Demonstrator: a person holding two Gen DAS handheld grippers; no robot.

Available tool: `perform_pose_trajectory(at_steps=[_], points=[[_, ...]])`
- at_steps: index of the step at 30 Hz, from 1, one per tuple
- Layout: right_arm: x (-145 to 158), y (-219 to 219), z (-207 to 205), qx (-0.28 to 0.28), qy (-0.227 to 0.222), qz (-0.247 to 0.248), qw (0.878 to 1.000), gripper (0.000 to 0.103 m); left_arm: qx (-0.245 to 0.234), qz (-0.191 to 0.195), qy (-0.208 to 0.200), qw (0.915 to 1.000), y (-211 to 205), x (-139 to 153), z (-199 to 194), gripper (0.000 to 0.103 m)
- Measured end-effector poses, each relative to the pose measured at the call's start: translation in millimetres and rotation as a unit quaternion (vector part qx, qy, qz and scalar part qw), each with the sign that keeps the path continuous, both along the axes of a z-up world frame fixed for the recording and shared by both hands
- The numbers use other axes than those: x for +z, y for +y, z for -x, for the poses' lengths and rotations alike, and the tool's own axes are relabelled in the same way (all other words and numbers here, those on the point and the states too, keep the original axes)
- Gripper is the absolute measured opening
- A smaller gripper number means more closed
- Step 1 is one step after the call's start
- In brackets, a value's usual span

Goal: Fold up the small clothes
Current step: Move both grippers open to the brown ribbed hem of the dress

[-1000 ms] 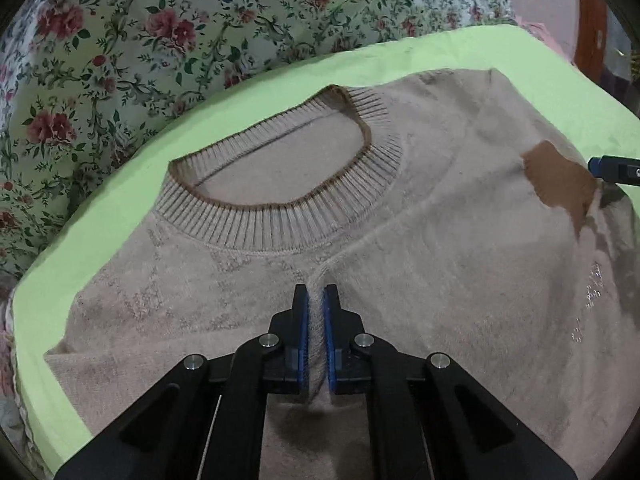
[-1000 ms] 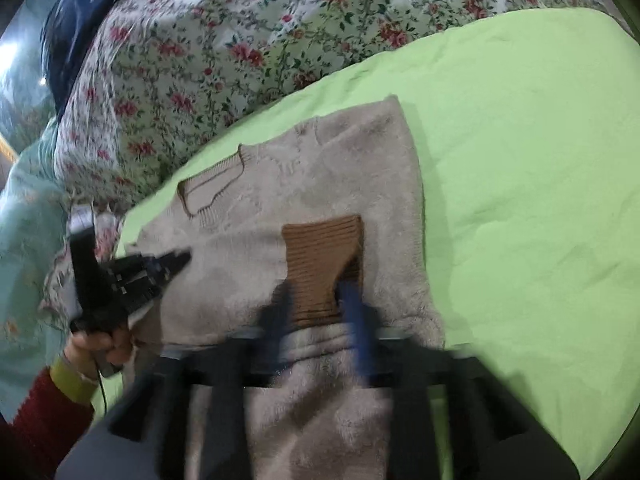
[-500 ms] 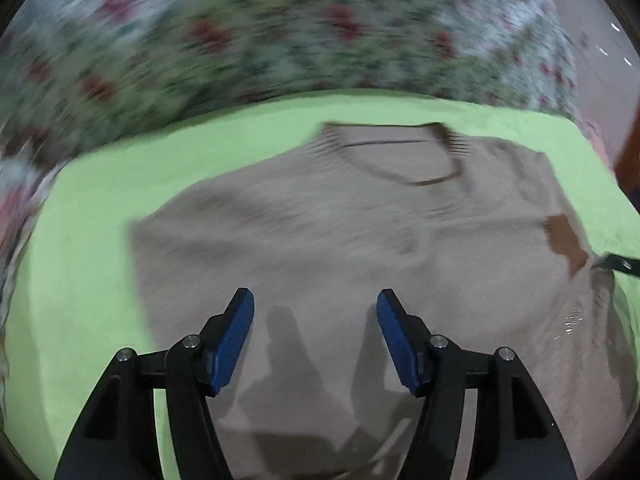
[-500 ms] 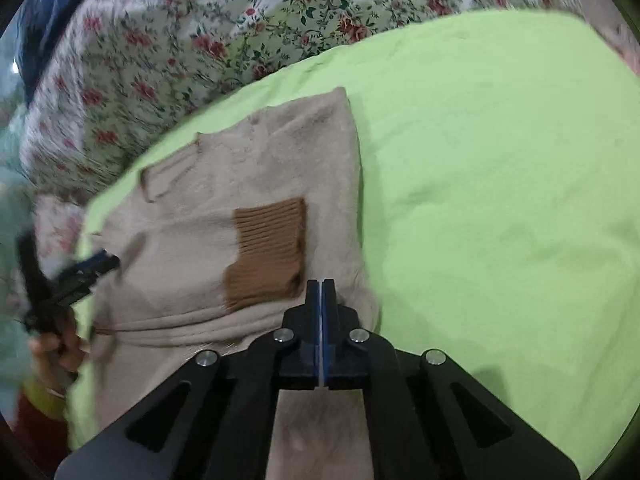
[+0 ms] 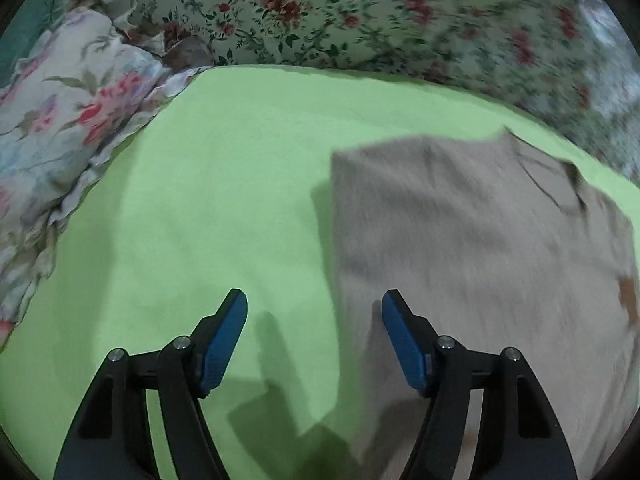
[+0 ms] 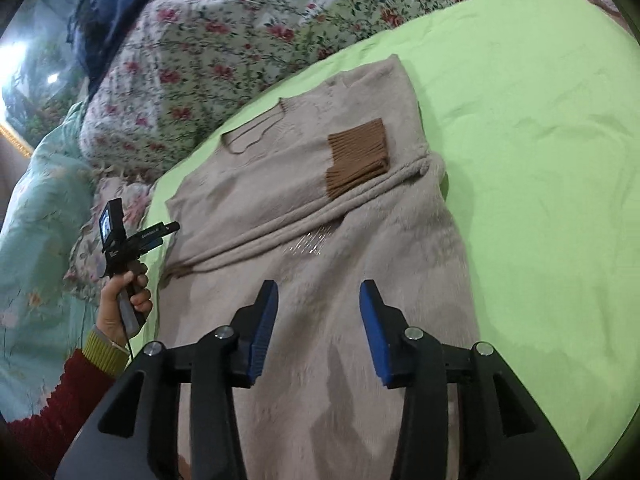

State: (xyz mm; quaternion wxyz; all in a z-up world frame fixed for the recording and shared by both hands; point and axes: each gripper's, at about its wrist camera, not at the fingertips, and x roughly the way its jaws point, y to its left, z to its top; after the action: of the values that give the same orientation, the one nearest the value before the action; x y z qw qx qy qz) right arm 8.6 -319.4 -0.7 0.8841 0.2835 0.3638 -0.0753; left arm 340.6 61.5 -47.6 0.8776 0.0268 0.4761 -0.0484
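A beige knit sweater [image 6: 304, 184] lies flat on the green sheet [image 6: 540, 128], neck toward the floral bedding, with one sleeve folded across its chest so the brown cuff [image 6: 358, 156] rests on top. It also shows in the left wrist view [image 5: 472, 248]. My right gripper [image 6: 318, 312] is open and empty just above the sweater's lower body. My left gripper [image 5: 314, 312] is open and empty over the sweater's left edge, one finger above the green sheet [image 5: 208, 208], the other above the knit. The left gripper also shows in the right wrist view [image 6: 170, 229].
Floral bedding [image 5: 360, 12] rises behind the sheet. A floral pillow [image 5: 64, 100] lies at the far left. In the right wrist view a teal quilt [image 6: 36, 216] lies left of the sweater, and a dark blue cloth [image 6: 116, 12] sits at the back.
My left gripper let go of the sweater's chest, opened, and swung left to the sweater's edge. My right gripper shut, then opened, and drew back toward the sweater's hem.
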Motion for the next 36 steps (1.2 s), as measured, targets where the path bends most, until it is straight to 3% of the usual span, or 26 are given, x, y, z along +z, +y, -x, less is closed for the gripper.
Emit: perform_pose_trajectory(at_steps=[2, 8, 17, 22, 25, 26, 31, 34, 36], points=[[4.0, 4.4, 16.4, -0.002, -0.006, 0.006, 1.000, 0.054, -0.014, 0.030, 0.000, 0.9995, 6.0, 6.8, 34.7, 0.071], [-3.0, 15.6, 53.6, 0.000, 0.000, 0.005, 1.000, 0.059, -0.048, 0.108, 0.022, 0.9927, 22.1, 1.3, 169.5, 0.074], [-16.8, 17.8, 115.3, 0.002, 0.010, 0.009, 1.000, 0.060, -0.038, 0.205, 0.080, 0.9748, 50.7, -26.5, 284.5, 0.080], [-30.3, 9.5, 131.9, 0.028, 0.045, -0.006, 0.999, 0.060, -0.049, 0.225, 0.076, 0.9703, 44.7, -32.6, 324.6, 0.083], [-50.1, 10.2, 140.5, 0.063, 0.066, -0.047, 0.995, 0.060, -0.063, 0.252, 0.087, 0.9617, 42.6, -37.0, 340.5, 0.083], [-54.2, 12.5, 142.5, 0.074, 0.063, -0.057, 0.994, 0.060, -0.071, 0.266, 0.092, 0.9568, 39.3, -39.1, 347.1, 0.083], [-65.4, 24.1, 137.2, 0.113, 0.031, -0.079, 0.990, 0.060, -0.099, 0.274, 0.100, 0.9514, 26.2, -38.6, 350.8, 0.083], [-69.7, 26.0, 128.0, 0.116, 0.017, -0.087, 0.989, 0.060, -0.099, 0.294, 0.109, 0.9443, 27.6, -41.7, 346.0, 0.074], [-70.6, 24.2, 124.5, 0.115, 0.012, -0.091, 0.989, 0.055, -0.093, 0.302, 0.111, 0.9423, 33.0, -44.1, 341.5, 0.058]])
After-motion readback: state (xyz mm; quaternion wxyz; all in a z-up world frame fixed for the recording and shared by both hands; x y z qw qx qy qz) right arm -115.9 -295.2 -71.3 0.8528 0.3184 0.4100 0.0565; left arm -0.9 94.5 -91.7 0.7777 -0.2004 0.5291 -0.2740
